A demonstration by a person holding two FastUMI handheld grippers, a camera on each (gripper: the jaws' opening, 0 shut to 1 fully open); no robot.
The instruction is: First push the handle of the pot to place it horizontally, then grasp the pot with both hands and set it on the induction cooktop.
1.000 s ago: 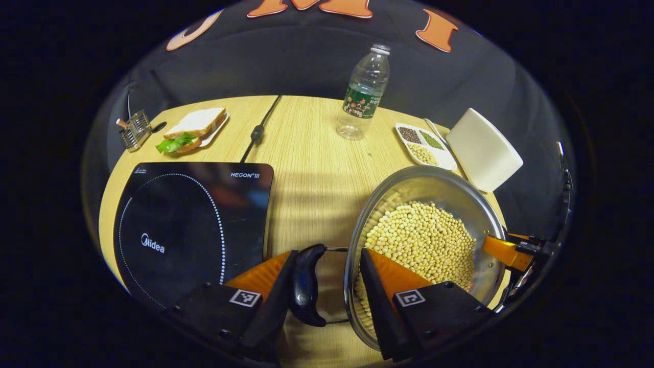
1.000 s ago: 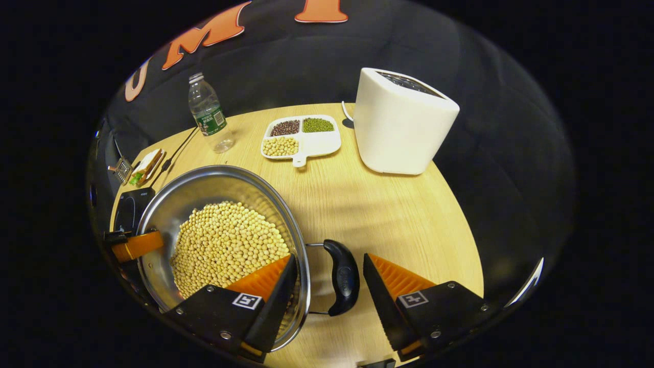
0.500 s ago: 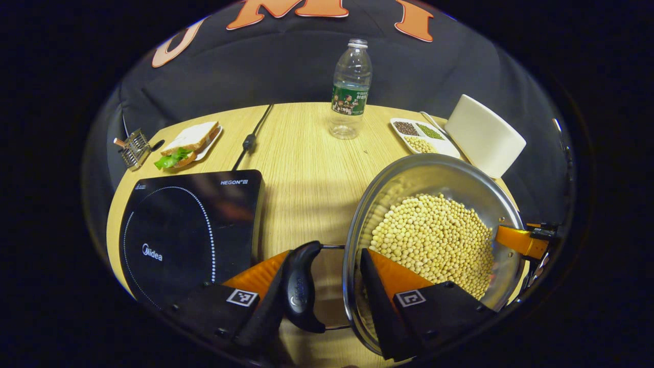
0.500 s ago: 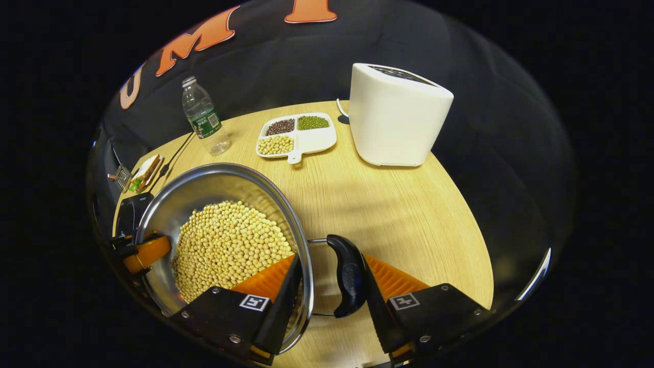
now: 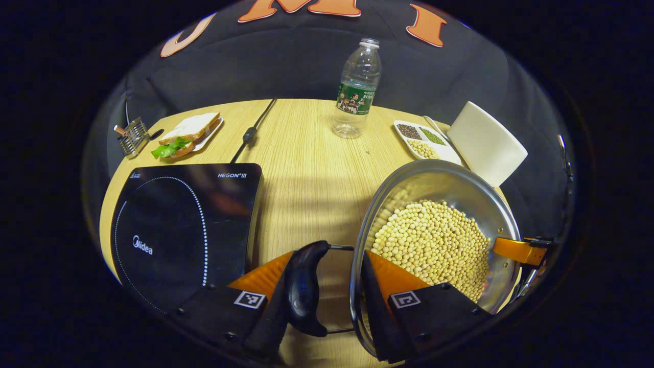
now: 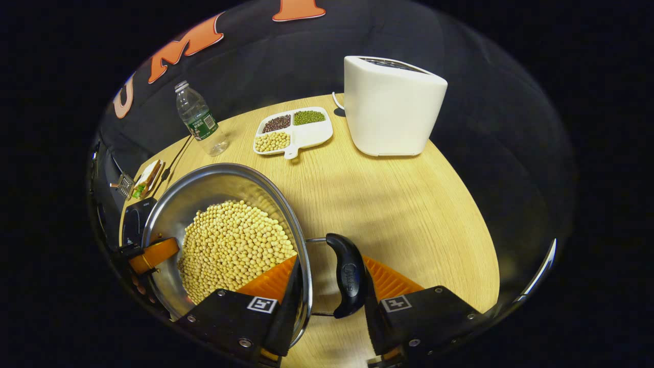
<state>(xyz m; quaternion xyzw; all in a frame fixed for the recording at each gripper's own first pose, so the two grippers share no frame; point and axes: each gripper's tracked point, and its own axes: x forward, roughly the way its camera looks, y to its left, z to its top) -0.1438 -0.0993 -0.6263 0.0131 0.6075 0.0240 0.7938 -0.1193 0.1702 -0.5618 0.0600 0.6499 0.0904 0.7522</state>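
The pot (image 5: 434, 245), a round shiny steel vessel heaped with pale beans (image 5: 434, 245), sat on the wooden counter (image 5: 306, 179) to the right of the flat black glass cooktop (image 5: 179, 225), apart from it. Each side handle lay level, a curved black grip on thin wire. The left claw (image 5: 327, 286) straddled the left handle (image 5: 302, 286) and the rim, one finger against the grip's outer side, the other inside the pot; a gap showed between grip and rim. The right claw (image 6: 329, 286) likewise spanned the right handle (image 6: 348, 278) and rim, narrow, its outer finger touching the grip. Bare counter lay between pot and cooktop; a bottle (image 5: 356, 89), divided dish (image 6: 292, 133) and white toaster (image 6: 391, 105) stood farther back.
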